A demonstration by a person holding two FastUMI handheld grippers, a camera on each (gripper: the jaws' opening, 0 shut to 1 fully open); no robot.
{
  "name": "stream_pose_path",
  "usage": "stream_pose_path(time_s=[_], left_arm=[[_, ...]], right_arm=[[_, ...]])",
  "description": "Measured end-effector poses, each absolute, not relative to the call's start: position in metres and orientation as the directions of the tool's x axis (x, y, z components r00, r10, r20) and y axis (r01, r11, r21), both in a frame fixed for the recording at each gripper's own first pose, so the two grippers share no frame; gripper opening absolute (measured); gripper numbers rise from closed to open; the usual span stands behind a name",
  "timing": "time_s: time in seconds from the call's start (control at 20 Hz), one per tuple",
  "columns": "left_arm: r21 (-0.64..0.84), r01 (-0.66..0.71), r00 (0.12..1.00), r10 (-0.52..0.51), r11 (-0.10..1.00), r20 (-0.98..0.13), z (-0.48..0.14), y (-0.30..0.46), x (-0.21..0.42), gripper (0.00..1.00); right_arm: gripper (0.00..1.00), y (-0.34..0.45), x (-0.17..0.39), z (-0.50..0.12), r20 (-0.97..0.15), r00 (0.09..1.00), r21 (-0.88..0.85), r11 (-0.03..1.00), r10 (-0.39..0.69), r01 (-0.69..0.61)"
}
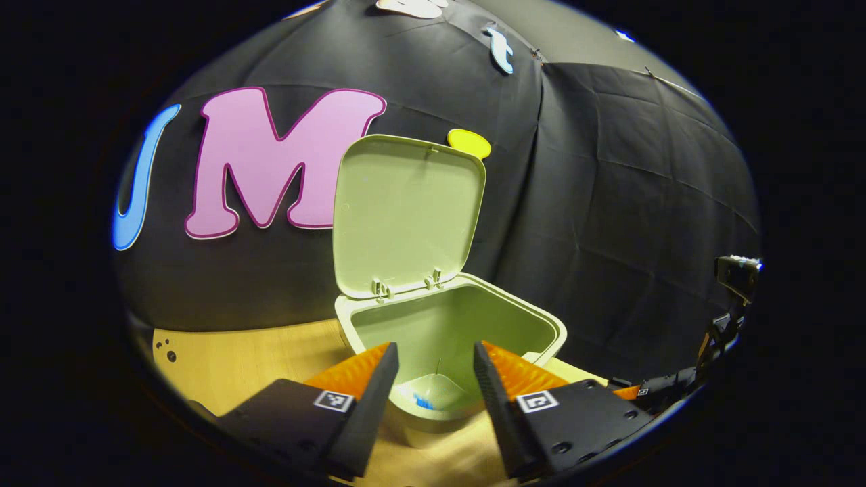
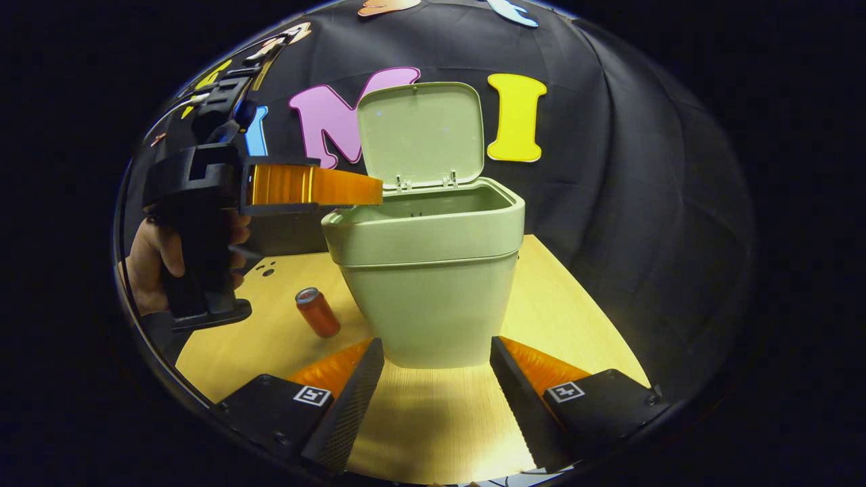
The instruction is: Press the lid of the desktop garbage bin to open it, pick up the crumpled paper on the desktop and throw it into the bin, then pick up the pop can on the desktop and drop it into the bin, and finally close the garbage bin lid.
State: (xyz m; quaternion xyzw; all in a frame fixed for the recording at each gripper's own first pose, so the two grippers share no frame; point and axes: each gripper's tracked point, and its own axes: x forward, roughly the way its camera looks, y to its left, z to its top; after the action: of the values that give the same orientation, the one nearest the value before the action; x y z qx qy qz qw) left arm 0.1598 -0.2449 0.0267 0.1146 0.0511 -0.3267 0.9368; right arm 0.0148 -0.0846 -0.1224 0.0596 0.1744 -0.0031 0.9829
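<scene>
— So, where do we stand? Our left gripper [image 1: 435, 368] hangs over the garbage bin [image 2: 433, 270], fingers spread wide with nothing between them, and the mouth of the bin sits just beyond the tips. The lid [image 1: 409, 213] stands upright behind the opening.

— And in the right gripper view, our right gripper [image 2: 436, 368] is low over the desktop [image 2: 575, 304], fingers also wide and empty, with the bin's base straight ahead of the tips. The pop can [image 2: 318, 312] stands tilted to the left of our left finger, near the bin but apart from it.

— We judge the can to be light, thin-walled and smooth, so it may slip or dent under a hard squeeze.

— Then we'd best take it across the middle of its body, fingers on opposite sides, with moderate pressure.

— And the paper?

— We can't make it out; something pale and blue lies at the bin's bottom, too unclear to name.
</scene>
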Motion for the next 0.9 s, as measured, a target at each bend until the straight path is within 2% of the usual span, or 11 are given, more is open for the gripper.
stream_pose_path(time_s=[0.1, 0.25, 0.5, 0.9], left_arm=[[0.194, 0.598, 0.802, -0.581, 0.778, -0.138, 0.034, -0.239, 0.161, 0.96], [0.205, 0.549, 0.835, -0.543, 0.810, -0.091, 0.044, -0.217, 0.160, 0.96], [0.180, 0.422, 0.906, -0.421, 0.888, -0.046, 0.047, -0.150, 0.159, 0.96], [0.180, 0.220, 0.975, -0.213, 0.959, -0.057, 0.018, -0.025, 0.125, 0.96]], right_arm=[[0.99, -0.085, 0.017, -0.124, -0.344, 0.939, 0.114, 0.993, 0.018, 0.023], [0.99, -0.082, 0.018, -0.125, -0.350, 0.936, 0.119, 0.993, 0.031, 0.012], [0.99, -0.067, 0.015, -0.132, -0.366, 0.928, 0.118, 0.993, 0.068, -0.026], [0.99, -0.026, 0.011, -0.139, -0.397, 0.908, 0.080, 0.990, 0.137, -0.115]])
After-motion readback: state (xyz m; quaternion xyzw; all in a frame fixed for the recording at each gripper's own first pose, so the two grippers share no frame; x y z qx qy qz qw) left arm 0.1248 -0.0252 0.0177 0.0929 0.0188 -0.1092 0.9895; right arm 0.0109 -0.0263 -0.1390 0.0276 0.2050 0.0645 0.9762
